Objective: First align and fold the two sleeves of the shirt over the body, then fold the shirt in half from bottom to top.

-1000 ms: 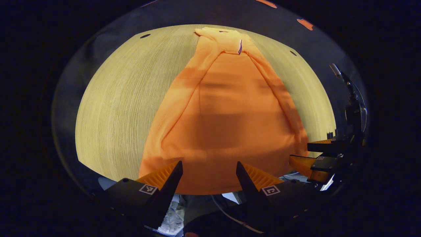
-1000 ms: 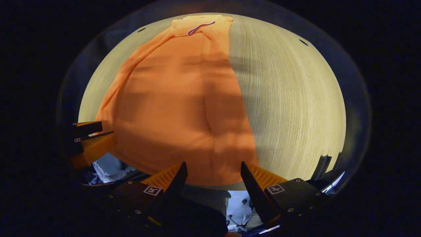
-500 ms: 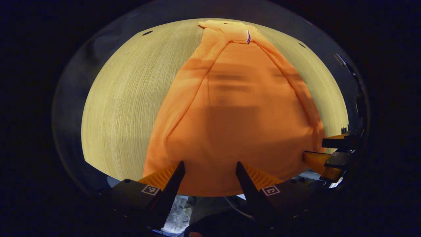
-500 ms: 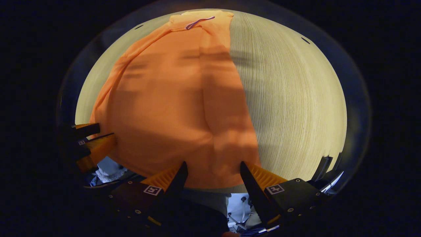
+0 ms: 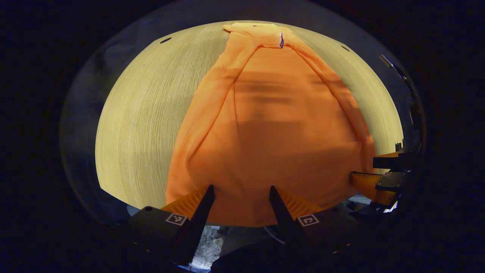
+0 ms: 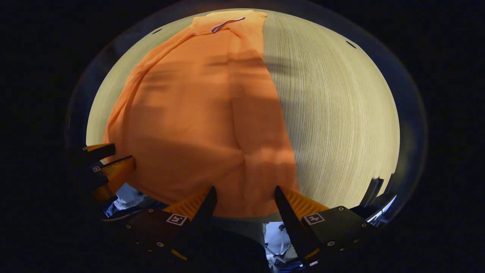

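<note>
Both grippers poised at the shirt's bottom hem

The orange shirt [image 5: 273, 129] lies mid-frame on the wooden table [image 5: 144, 113], sleeves folded in. The left gripper [image 5: 240, 189] and right gripper [image 6: 244, 189] gape, holding nothing (no containers here). Pinching one layer only could undo the sleeves.

Both views low at near edge, facing across shared shirt [image 5: 265, 132]

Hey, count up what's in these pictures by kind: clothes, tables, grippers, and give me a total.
Shirts: 1, the shirt
Tables: 1, the table
Grippers: 2, the left gripper and the right gripper
Total: 4
</note>
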Available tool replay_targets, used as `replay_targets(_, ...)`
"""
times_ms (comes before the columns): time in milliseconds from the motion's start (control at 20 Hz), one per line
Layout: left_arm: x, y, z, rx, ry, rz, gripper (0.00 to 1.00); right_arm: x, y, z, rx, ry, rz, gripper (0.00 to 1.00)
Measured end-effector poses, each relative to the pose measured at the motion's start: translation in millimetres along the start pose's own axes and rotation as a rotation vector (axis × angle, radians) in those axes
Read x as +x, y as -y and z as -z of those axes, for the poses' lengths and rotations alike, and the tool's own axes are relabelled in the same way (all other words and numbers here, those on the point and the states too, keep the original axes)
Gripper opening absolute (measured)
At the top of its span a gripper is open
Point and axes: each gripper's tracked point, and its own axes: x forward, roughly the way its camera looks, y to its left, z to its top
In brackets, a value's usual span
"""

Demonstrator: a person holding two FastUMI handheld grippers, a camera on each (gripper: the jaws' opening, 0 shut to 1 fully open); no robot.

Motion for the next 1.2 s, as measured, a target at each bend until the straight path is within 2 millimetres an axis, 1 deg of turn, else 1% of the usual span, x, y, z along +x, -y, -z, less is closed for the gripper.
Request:
replay_targets(50, 1, 4, -3, 0.010, 0.004, 0.002, 0.84, -1, -2, -2, -0.004, 0.003, -0.001, 0.92)
replay_targets(100, 1, 8, -5, 0.028, 0.014, 0.008, 0.74, 1, -3, -1, -0.003, 0.005, -0.001, 0.80)
replay_targets(150, 1, 12, -5, 0.045, 0.022, 0.014, 0.65, -1, -4, 0, -0.007, 0.007, -0.003, 0.74)
replay_targets(200, 0, 15, -8, 0.058, 0.030, 0.025, 0.52, -1, -6, 0, -0.007, 0.006, -0.006, 0.62)
replay_targets(250, 2, 17, -8, 0.052, 0.028, 0.025, 0.39, 0, -7, 2, -0.003, 0.007, -0.013, 0.56)
replay_targets(300, 1, 19, -9, 0.031, 0.044, 0.030, 0.13, -2, -7, 3, 0.036, 0.010, -0.020, 0.38)
replay_targets(350, 2, 24, -11, 0.019, 0.050, 0.057, 0.02, -2, -8, 1, 0.053, 0.014, -0.030, 0.24)
replay_targets(400, -1, 34, -21, 0.015, 0.091, 0.117, 0.01, -1, -6, 0, 0.048, 0.018, -0.027, 0.11)
replay_targets(450, 2, 38, -19, 0.010, 0.086, 0.141, 0.01, 0, -8, -5, 0.067, 0.059, -0.038, 0.11)
replay_targets(500, 2, 40, -21, 0.010, 0.093, 0.162, 0.01, -4, -10, -6, 0.038, 0.080, -0.045, 0.00)
replay_targets(600, 3, 41, -23, -0.031, 0.097, 0.194, 0.01, -3, -11, -5, 0.024, 0.117, -0.071, 0.00)
replay_targets(650, 3, 39, -24, -0.057, 0.100, 0.206, 0.01, -2, -15, -4, 0.065, 0.130, -0.115, 0.00)
replay_targets(750, 0, 37, -26, -0.092, 0.106, 0.223, 0.01, -3, -14, -2, 0.120, 0.127, -0.149, 0.00)
replay_targets(850, -5, 34, -33, -0.092, 0.123, 0.230, 0.01, -6, -9, -3, 0.119, 0.132, -0.142, 0.00)
replay_targets(950, -15, 33, -47, -0.092, 0.148, 0.239, 0.00, -13, -9, -6, 0.122, 0.145, -0.152, 0.00)
replay_targets(1100, -33, 31, -72, -0.087, 0.206, 0.239, 0.00, -30, -10, -28, 0.116, 0.199, -0.157, 0.00)
replay_targets(1200, -46, 34, -86, -0.092, 0.237, 0.254, 0.00, -43, -8, -45, 0.111, 0.241, -0.158, 0.00)
